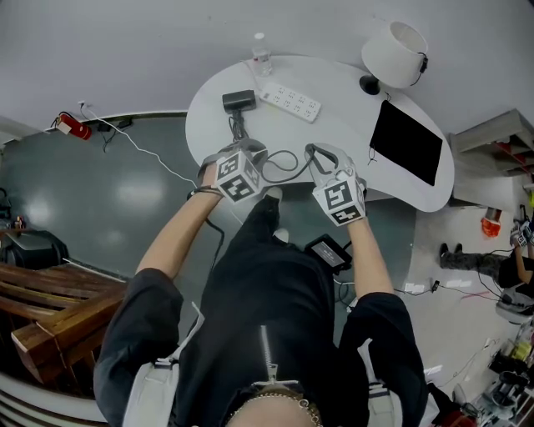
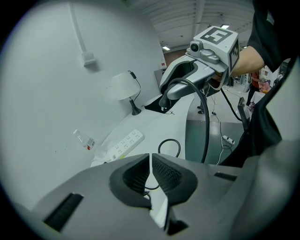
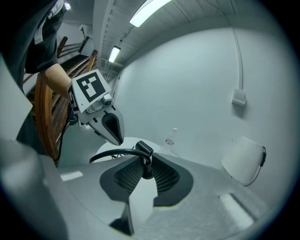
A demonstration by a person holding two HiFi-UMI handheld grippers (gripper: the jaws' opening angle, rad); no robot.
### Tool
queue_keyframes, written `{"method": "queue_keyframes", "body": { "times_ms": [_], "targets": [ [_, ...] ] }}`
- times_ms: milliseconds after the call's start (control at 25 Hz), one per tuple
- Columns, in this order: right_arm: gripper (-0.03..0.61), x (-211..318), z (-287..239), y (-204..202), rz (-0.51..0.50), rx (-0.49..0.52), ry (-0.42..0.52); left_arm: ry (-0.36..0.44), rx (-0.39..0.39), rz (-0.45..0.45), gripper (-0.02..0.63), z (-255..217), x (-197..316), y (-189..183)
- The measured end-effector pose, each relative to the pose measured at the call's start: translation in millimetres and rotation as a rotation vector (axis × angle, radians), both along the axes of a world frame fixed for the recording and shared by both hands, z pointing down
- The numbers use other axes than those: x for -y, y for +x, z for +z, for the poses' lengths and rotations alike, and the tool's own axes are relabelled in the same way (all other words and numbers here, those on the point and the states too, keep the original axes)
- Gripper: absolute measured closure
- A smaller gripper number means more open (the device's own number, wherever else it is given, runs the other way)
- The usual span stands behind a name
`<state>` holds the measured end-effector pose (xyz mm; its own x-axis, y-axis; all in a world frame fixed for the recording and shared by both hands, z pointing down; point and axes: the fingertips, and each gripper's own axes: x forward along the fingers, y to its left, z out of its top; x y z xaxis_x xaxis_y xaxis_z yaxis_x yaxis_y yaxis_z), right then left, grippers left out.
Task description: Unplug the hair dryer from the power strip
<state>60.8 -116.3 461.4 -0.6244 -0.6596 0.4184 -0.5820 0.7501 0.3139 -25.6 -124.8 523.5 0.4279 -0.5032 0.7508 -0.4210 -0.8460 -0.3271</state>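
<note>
Right gripper view: right gripper [image 3: 143,169], ribbed pads [image 3: 125,177] tight on smooth black cord [image 3: 116,153]; left gripper [image 2: 150,161] narrow.

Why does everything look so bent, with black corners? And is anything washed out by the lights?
Head view: a wide-angle lens bows the white table, and the grey floor carries a soft patch of glare. Left gripper view: a fisheye curve bulges the wall, with a black ring round the edges. Right gripper view: the same ring, the ceiling strip light burns out to white, and the black cord stays sharp.
</note>
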Motion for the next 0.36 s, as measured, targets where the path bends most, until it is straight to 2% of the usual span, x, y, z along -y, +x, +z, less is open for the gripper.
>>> {"method": "queue_keyframes", "body": {
  "times_ms": [360],
  "targets": [
    [0.526,1.2,8.1,2.1,0.009,0.008,-0.040,-0.011,-0.002,-0.012,0.590,3.0,0.6,0.0]
  ]
}}
